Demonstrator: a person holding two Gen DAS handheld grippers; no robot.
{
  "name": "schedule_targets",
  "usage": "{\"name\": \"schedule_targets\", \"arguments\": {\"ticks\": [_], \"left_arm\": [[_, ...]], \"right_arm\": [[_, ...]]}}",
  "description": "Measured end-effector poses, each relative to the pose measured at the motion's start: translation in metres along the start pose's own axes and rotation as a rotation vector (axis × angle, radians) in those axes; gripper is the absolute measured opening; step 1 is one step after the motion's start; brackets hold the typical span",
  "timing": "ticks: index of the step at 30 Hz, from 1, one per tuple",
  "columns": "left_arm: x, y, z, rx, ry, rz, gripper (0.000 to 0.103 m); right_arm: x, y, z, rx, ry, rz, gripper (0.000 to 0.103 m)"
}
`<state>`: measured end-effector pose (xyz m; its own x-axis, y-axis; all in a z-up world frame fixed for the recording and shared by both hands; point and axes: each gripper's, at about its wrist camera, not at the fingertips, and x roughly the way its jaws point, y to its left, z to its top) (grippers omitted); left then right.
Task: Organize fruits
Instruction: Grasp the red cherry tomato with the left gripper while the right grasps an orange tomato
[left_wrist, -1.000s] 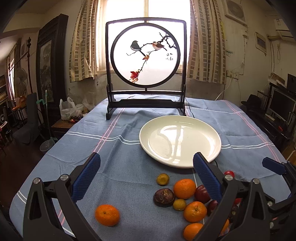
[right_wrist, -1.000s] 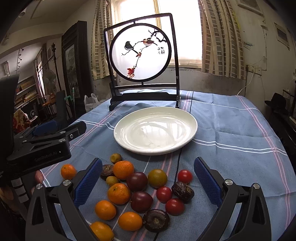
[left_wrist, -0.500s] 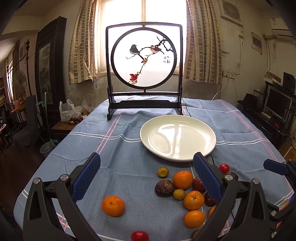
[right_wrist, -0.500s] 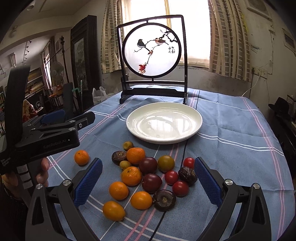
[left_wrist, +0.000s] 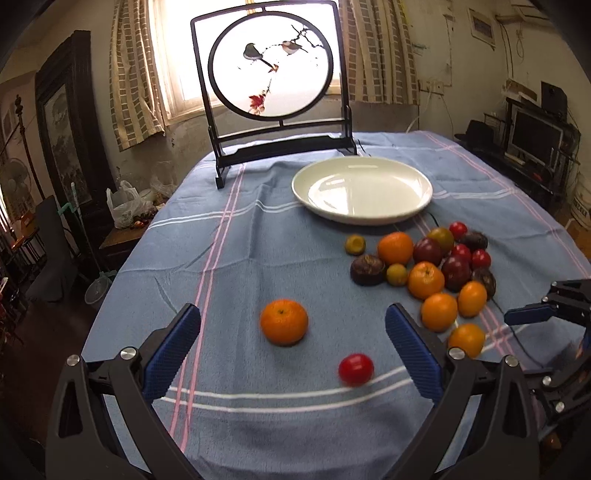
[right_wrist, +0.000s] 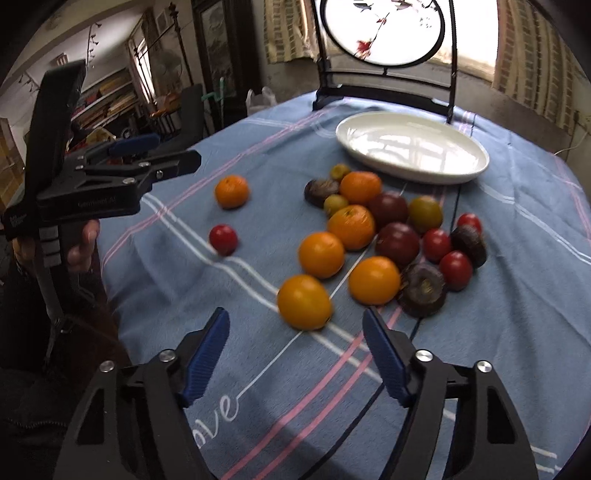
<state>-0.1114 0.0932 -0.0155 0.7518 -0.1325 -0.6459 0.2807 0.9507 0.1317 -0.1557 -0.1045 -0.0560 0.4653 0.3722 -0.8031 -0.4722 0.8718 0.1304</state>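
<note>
A pile of fruit lies on the blue tablecloth: oranges (left_wrist: 425, 279), dark plums (left_wrist: 455, 268), red tomatoes (left_wrist: 480, 258), brown passion fruits (left_wrist: 366, 270). One orange (left_wrist: 284, 321) and one red tomato (left_wrist: 355, 369) lie apart, just ahead of my open, empty left gripper (left_wrist: 293, 341). A white plate (left_wrist: 362, 189) stands empty behind the pile. My right gripper (right_wrist: 295, 341) is open and empty, just short of the nearest orange (right_wrist: 304, 302). The left gripper also shows in the right wrist view (right_wrist: 110, 177).
A black-framed round screen with painted birds (left_wrist: 271, 66) stands at the table's far end. A thin black cable (right_wrist: 456, 199) runs under the fruit toward the plate. The table's left edge (left_wrist: 110, 295) drops to a cluttered floor.
Both grippers pulled back toward the near edge and tilted down. The lone orange and a red tomato came into the left view. The right gripper turned left toward the nearest orange.
</note>
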Motion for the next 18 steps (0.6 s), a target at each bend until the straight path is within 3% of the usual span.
{"name": "schedule_targets", "arguments": {"ticks": [2,8,9,11,16,17,18], "left_arm": [[0.0,0.0,-0.013,0.029,0.029,-0.026,0.098],[0.011,-0.013,-0.031,0.08,0.098,-0.083,0.098],[0.014,-0.017,-0.032,0.087,0.103,-0.092,0.098],[0.021,-0.023,-0.031,0.094,0.11,-0.104,0.098],[0.042,-0.03,-0.028,0.079,0.155,-0.128,0.097],[0.046,-0.031,-0.028,0.076,0.166,-0.132,0.096],[0.049,-0.031,-0.028,0.075,0.178,-0.138,0.086]], "right_arm": [[0.011,0.006,-0.002,-0.02,0.031,-0.003,0.06],[0.027,0.004,0.011,-0.006,0.051,-0.039,0.059],[0.029,0.002,0.014,-0.009,0.054,-0.049,0.057],[0.032,0.001,0.015,-0.039,0.059,-0.08,0.04],[0.028,-0.008,0.012,-0.031,0.053,-0.05,0.04],[0.026,-0.01,0.012,-0.026,0.052,-0.043,0.04],[0.023,-0.011,0.011,-0.024,0.046,-0.043,0.04]]}}
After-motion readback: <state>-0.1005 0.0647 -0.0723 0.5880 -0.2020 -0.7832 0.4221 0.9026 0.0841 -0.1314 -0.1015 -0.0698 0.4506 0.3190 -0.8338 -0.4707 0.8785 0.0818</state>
